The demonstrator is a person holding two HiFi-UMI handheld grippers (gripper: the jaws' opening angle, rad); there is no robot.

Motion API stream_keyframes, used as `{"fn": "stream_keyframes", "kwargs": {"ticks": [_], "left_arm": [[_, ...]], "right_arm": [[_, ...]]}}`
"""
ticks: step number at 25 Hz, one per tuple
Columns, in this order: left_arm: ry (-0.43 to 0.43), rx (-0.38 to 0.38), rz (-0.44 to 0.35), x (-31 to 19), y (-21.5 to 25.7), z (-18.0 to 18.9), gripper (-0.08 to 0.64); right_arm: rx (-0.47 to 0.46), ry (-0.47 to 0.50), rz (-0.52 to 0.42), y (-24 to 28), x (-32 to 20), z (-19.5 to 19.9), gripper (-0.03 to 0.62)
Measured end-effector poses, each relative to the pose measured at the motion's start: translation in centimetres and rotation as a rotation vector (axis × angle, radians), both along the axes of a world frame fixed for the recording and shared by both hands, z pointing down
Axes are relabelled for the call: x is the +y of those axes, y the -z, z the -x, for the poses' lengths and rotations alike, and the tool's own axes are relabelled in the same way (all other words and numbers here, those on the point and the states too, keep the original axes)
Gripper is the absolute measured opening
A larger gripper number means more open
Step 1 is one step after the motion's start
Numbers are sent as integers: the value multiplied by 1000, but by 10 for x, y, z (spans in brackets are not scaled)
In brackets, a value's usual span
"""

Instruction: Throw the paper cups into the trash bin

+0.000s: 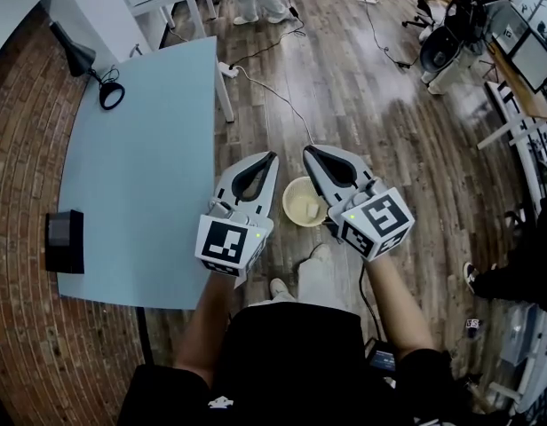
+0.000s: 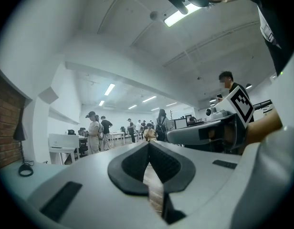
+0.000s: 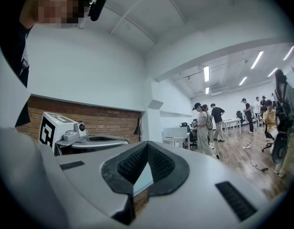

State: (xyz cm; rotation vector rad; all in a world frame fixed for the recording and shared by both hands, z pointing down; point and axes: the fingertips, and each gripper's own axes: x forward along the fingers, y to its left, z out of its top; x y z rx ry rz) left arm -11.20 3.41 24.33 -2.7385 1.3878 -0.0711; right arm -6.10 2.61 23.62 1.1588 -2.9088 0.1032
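Looks about finished: no cup in sight on the table (image 1: 140,176), and something pale, probably the paper cups (image 1: 302,209), inside the trash bin (image 1: 289,191) on the floor. Left gripper (image 1: 273,156) and right gripper (image 1: 307,152) both closed tip to tip, empty, held just above the bin.

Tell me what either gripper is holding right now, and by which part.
Nothing. The left gripper and the right gripper are both shut with nothing between their jaws.

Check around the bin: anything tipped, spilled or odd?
Nothing stands out. The trash bin stands upright by the table, no spill around it; the left hand-held gripper and right hand-held gripper are shut, empty.
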Motion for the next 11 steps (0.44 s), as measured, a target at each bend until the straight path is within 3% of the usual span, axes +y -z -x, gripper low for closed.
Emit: {"fn": "stream_keyframes", "kwargs": {"ticks": [11], "left_arm": [[-27, 9, 8, 28, -9, 11, 9]], "right_arm": [[12, -24, 0, 1, 26, 14, 3]]}}
